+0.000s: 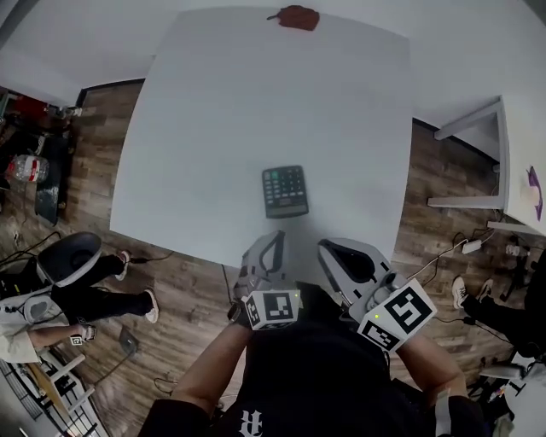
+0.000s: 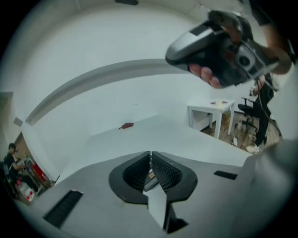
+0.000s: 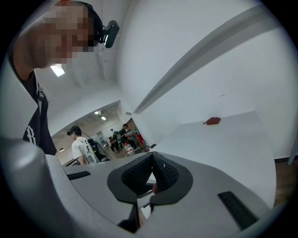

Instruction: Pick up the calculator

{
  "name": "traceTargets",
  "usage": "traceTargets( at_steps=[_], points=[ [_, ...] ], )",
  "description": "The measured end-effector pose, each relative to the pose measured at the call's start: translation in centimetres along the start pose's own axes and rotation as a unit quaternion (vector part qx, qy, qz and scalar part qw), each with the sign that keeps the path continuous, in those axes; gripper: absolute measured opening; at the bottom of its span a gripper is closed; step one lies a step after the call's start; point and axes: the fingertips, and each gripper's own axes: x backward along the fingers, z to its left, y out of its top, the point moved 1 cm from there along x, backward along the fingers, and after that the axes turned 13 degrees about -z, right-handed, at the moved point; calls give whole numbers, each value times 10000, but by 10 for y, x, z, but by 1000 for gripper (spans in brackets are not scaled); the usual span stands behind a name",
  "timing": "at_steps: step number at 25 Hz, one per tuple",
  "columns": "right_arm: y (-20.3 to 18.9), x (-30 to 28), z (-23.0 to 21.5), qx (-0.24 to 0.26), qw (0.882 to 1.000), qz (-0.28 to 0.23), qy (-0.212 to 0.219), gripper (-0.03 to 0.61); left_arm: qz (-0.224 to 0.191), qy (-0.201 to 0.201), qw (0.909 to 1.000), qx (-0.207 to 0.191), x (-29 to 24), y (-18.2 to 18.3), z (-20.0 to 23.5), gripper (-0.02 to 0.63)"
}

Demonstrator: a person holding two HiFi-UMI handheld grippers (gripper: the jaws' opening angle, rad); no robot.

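The calculator (image 1: 285, 191) lies flat on the white bench (image 1: 213, 111), keys up, a little in from the near edge and about at the middle of that edge; it is dark with a paler strip at its near end. Nothing touches it.

Both tools are held low over the near edge of the bench, side by side, and both point toward the calculator. The left gripper (image 1: 276, 239) is just behind the calculator's near end and apart from it; in the left gripper view its jaws (image 2: 151, 159) are pressed fully together and hold nothing. The right gripper (image 1: 330, 247) is just beside the left one, toward the right corner; in the right gripper view its jaws (image 3: 151, 160) also stand together with nothing held between the pads. In the left gripper view the right gripper is high in the picture, and the fingers (image 2: 205, 73) of the hand around it can be seen.

A small dark red thing (image 1: 293, 17) rests at the far edge of the bench, well apart from the calculator; I cannot tell what it is. A small white table (image 2: 212, 108) stands beyond the right side of the bench; a person (image 1: 85, 294) sits on the wooden floor (image 1: 183, 299) side at the left.
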Motion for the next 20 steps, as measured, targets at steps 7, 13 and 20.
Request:
traceTargets(
  at_steps=[7,13,20],
  points=[
    [-6,-21,-19,-125,9997,89,-167,11,513,-566,9866,-1441,-29,-66,-5,105],
    [-16,-22,-27,-259,9992,172,-246,11,628,-1036,9597,-2535,-46,-91,-17,112],
    [-23,-18,-35,-345,9986,245,-309,11,833,-1416,9351,-3140,-60,-115,-31,124]
  ],
)
